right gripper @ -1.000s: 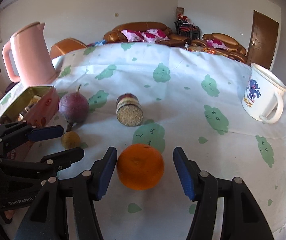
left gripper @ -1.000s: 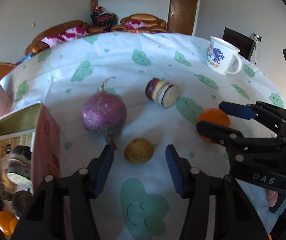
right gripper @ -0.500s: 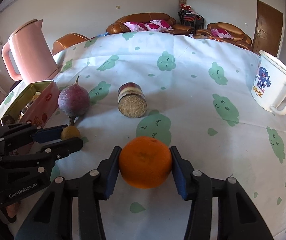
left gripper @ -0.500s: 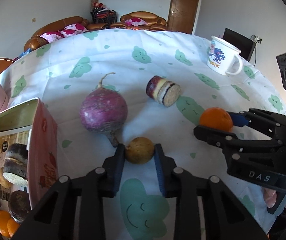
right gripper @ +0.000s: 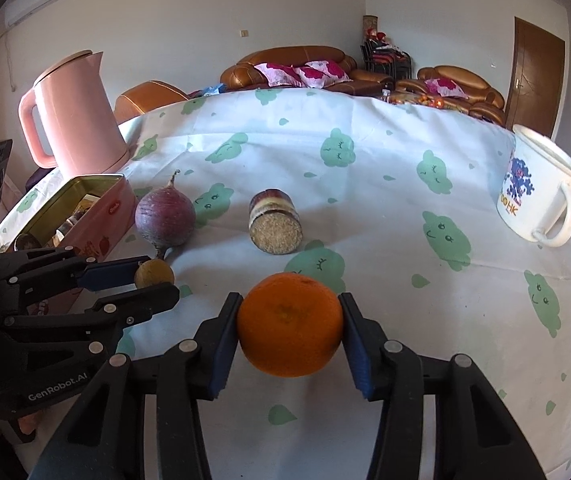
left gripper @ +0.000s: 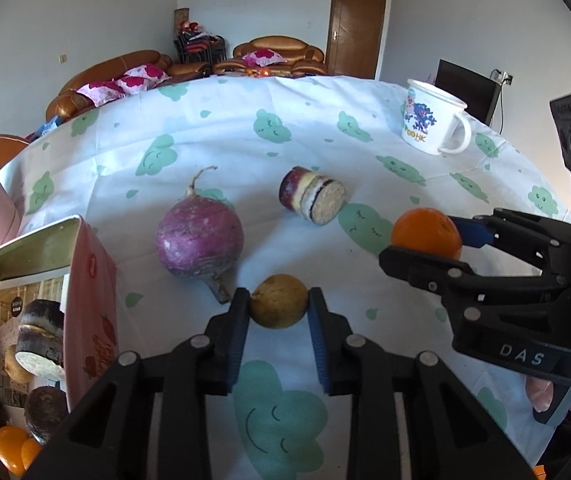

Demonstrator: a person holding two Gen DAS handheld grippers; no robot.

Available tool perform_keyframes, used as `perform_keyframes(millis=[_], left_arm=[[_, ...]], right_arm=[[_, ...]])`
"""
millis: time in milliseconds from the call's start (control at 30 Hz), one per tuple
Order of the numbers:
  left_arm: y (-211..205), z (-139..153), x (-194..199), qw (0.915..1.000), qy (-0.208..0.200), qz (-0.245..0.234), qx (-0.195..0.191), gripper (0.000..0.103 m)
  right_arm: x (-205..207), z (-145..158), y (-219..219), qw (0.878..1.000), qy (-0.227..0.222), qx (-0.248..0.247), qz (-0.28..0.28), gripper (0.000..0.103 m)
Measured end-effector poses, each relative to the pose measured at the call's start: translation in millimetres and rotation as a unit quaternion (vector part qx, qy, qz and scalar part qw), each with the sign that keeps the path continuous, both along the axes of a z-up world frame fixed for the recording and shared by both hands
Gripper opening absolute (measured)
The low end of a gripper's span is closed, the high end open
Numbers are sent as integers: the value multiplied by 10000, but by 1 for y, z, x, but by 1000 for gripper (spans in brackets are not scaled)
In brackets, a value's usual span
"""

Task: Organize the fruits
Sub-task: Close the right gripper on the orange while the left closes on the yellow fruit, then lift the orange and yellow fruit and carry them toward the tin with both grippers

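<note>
My left gripper (left gripper: 278, 305) is shut on a small yellow-brown fruit (left gripper: 278, 301), held just above the cloud-print tablecloth (left gripper: 285, 140). My right gripper (right gripper: 290, 328) is shut on an orange (right gripper: 290, 325), lifted a little. The orange (left gripper: 426, 233) and the right gripper also show at the right of the left wrist view. The brown fruit (right gripper: 153, 273) shows in the right wrist view between the left gripper's fingers. A purple round root (left gripper: 199, 240) and a cut striped cylinder piece (left gripper: 312, 200) lie on the cloth beyond. A pink tin (left gripper: 33, 320) holding several pieces stands at the left.
A white printed mug (left gripper: 433, 122) stands at the far right, also in the right wrist view (right gripper: 537, 192). A pink kettle (right gripper: 71, 116) stands behind the tin (right gripper: 81, 216). Sofas, a chair and a door lie beyond the table's far edge.
Both grippers went from open to shut, the left on the brown fruit and the right on the orange. Both have since risen a little with their fruits.
</note>
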State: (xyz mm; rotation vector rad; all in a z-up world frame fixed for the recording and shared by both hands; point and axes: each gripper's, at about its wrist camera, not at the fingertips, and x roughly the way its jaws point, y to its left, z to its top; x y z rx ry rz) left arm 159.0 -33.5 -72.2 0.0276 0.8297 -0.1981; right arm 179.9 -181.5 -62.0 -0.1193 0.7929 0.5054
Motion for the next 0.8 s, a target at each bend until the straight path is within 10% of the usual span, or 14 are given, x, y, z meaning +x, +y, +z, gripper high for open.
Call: perform_keyframes(millis=[800], left_arm=[[6, 14, -14, 9984, -549, 106, -71, 30]], right_arm=[[-12, 10, -1, 9990, -423, 124, 69, 50]])
